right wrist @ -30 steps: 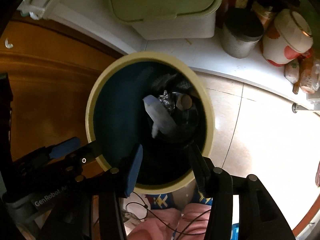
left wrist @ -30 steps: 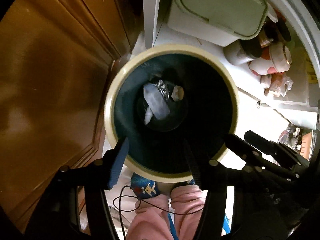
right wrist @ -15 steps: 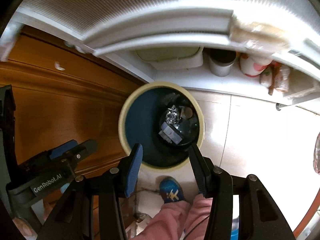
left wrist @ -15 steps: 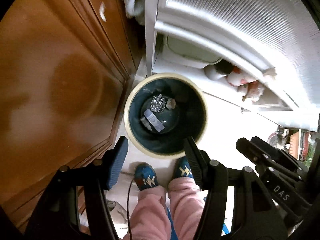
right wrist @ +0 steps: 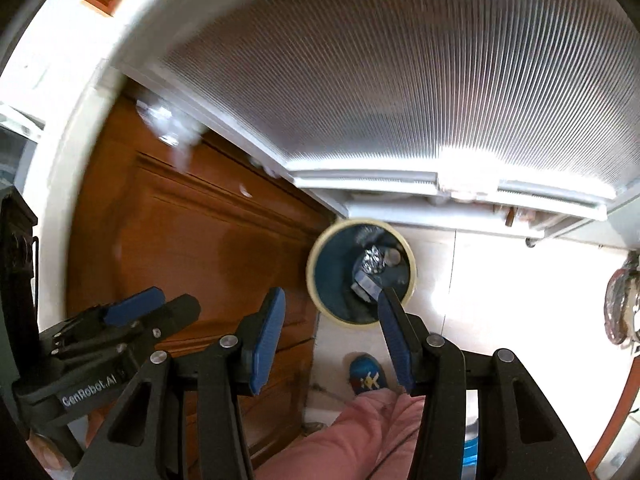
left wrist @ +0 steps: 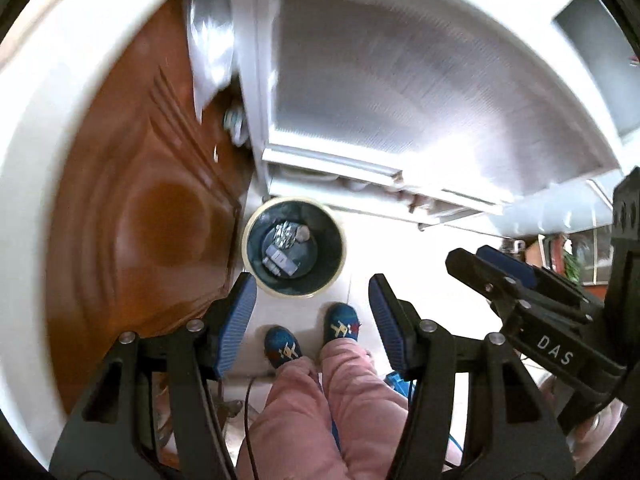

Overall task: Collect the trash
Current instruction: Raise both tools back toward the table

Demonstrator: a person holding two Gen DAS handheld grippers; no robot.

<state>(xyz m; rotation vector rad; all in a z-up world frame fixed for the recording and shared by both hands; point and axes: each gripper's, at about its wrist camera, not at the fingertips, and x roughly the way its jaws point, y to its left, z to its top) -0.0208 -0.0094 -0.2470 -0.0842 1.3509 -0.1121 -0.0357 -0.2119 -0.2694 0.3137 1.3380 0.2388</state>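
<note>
Both grippers have pulled way up off the trash bin (left wrist: 295, 252), left gripper (left wrist: 312, 322) and right gripper (right wrist: 329, 334) gaping with nothing held, trash (left wrist: 280, 254) now sitting far below them in the bin, so that drop looks done.

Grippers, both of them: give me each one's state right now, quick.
Left hand-held gripper: open, nothing between its fingers.
Right hand-held gripper: open, holding nothing.
</note>
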